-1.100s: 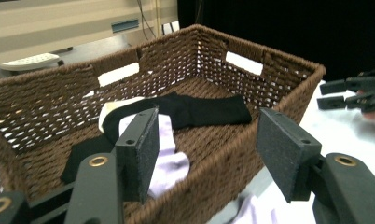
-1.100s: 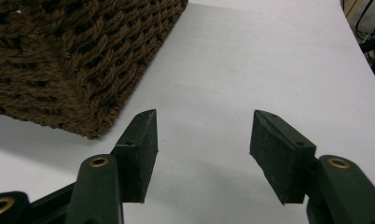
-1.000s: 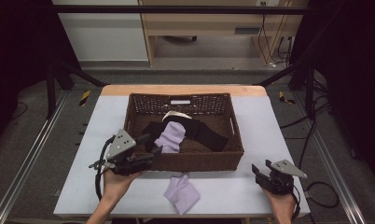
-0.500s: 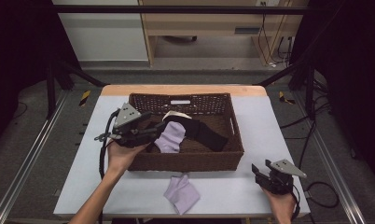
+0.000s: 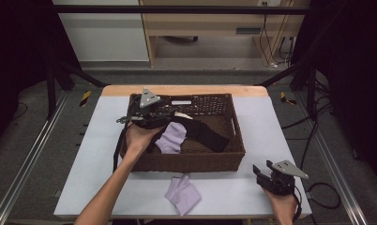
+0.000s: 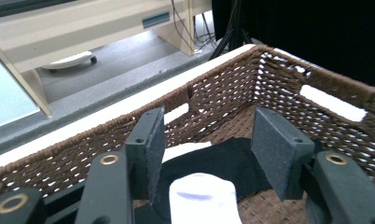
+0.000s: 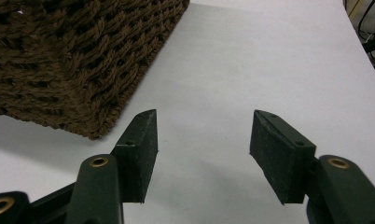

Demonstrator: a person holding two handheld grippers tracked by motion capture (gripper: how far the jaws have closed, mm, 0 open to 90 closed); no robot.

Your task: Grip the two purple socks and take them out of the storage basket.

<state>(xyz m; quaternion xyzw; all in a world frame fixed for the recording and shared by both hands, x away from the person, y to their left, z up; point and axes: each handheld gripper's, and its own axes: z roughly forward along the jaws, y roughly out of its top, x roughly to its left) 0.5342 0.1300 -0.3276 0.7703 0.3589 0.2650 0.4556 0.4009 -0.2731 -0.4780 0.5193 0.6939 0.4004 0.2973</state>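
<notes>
Jaws of the left gripper (image 6: 206,154) stand wide apart, holding nothing, above a white sock with a faint purple mark (image 6: 202,196) lying on a long black garment (image 6: 232,161); the sock's lower end is cut off by the frame edge. Around them rises the dark brown woven wicker basket (image 5: 186,163), whose near left corner hides under the person's left hand (image 5: 139,137). A lilac sock (image 5: 170,138) lies beside the black cloth, another folded lilac piece (image 5: 182,194) on the white table (image 5: 97,154). Right gripper (image 7: 202,144) rests open and empty near the basket's corner.
</notes>
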